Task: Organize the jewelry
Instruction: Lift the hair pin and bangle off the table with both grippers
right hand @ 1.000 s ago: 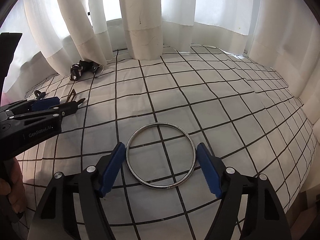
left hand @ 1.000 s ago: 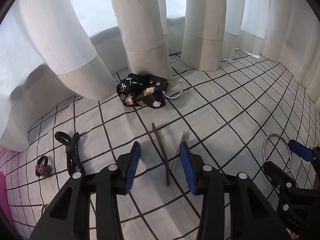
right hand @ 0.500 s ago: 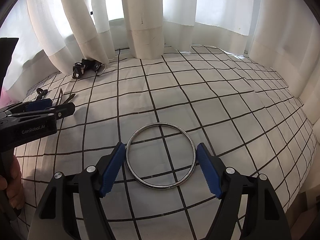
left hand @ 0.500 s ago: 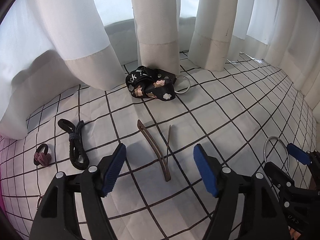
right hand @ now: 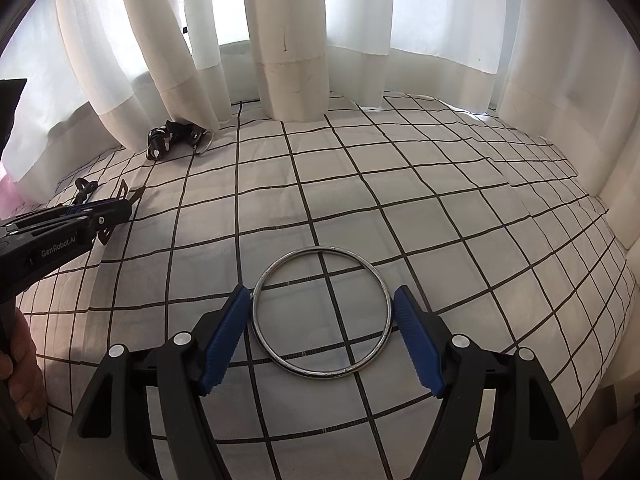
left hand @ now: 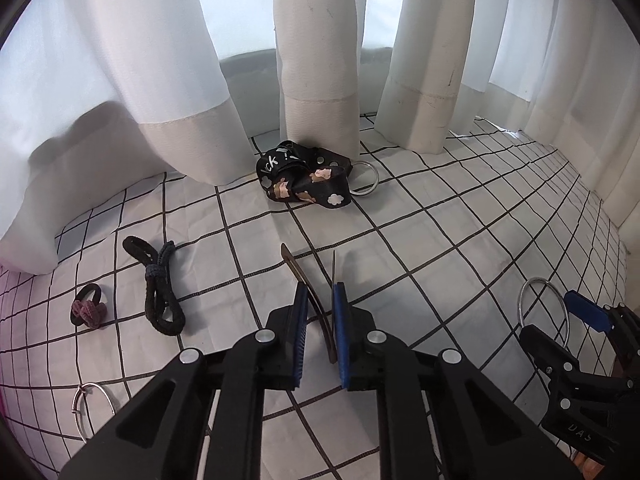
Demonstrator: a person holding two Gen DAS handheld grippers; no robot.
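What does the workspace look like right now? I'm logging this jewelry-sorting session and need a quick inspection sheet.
Surface: white cloth with a black grid, slightly creased.
Job's things: brown hair clip; large silver bangle; small split ring.
Clutter: black patterned strap with metal ring; dark hair ties; pink-knotted hair tie.
Grippers: left gripper has just been closing, pads on the clip; right gripper flanks the bangle, contact unclear.
Cables: nothing seen.
Surroundings: white curtains along the far edge.

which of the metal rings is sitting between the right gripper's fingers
The large silver bangle, lying flat between the right gripper's open fingers. The ring by the patterned black strap and the thin hoop lie far off.
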